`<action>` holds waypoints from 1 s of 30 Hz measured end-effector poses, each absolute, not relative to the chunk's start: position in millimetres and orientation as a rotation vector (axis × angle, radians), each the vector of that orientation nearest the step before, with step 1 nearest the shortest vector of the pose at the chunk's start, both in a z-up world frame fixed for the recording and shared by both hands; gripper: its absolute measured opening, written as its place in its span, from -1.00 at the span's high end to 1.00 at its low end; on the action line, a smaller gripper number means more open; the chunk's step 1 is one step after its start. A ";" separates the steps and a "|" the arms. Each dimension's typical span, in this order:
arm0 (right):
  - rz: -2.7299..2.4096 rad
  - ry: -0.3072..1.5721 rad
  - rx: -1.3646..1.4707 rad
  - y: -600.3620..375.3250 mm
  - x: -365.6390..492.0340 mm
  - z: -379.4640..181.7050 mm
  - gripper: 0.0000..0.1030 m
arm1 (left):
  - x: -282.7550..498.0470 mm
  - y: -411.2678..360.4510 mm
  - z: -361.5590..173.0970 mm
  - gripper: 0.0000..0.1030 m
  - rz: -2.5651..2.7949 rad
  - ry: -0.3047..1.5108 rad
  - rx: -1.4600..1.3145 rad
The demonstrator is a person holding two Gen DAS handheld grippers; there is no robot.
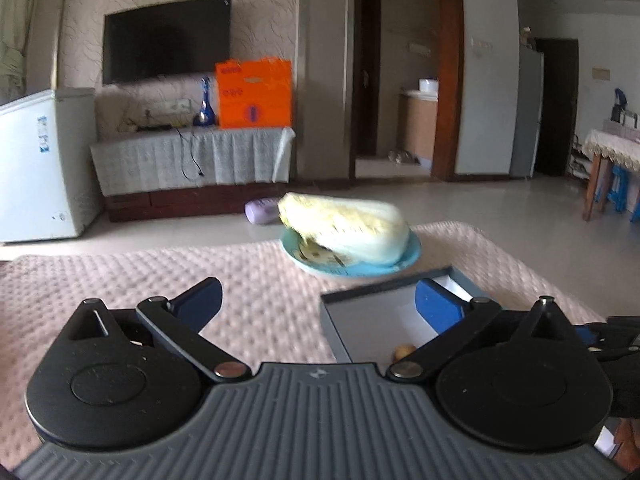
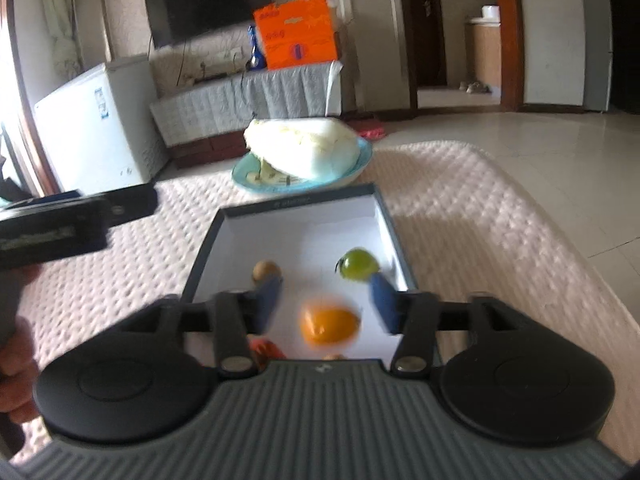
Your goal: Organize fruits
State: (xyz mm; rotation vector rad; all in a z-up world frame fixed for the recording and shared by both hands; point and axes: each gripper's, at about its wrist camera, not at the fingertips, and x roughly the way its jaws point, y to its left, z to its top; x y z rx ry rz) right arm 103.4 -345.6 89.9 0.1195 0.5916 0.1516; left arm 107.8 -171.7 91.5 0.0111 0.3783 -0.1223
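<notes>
A shallow box (image 2: 304, 200) with a dark rim and a white inside lies on the pink cloth. In it are a green round fruit (image 2: 358, 264), a small brown fruit (image 2: 265, 270), a blurred orange fruit (image 2: 330, 326) and a red piece (image 2: 266, 350) at the near edge. My right gripper (image 2: 326, 298) hovers over the box, open, with the orange fruit just below and between its blue fingers, untouched by the pads. My left gripper (image 1: 320, 302) is open wide and holds nothing, with the box's (image 1: 332, 320) left corner ahead of it. A small brown fruit (image 1: 404, 350) shows there too.
A halved cabbage (image 2: 304, 148) rests on a blue plate (image 2: 362, 160) just beyond the box. The pink bumpy cloth (image 1: 120, 280) covers the table, whose far edge (image 1: 160, 250) meets the floor. The left gripper's body (image 2: 80, 216) and a hand (image 2: 16, 360) are left of the box.
</notes>
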 end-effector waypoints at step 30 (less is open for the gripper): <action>-0.017 0.640 0.248 -431.7 117.8 76.8 -0.32 | 10.0 -121.7 97.1 -1.00 -0.078 0.314 0.112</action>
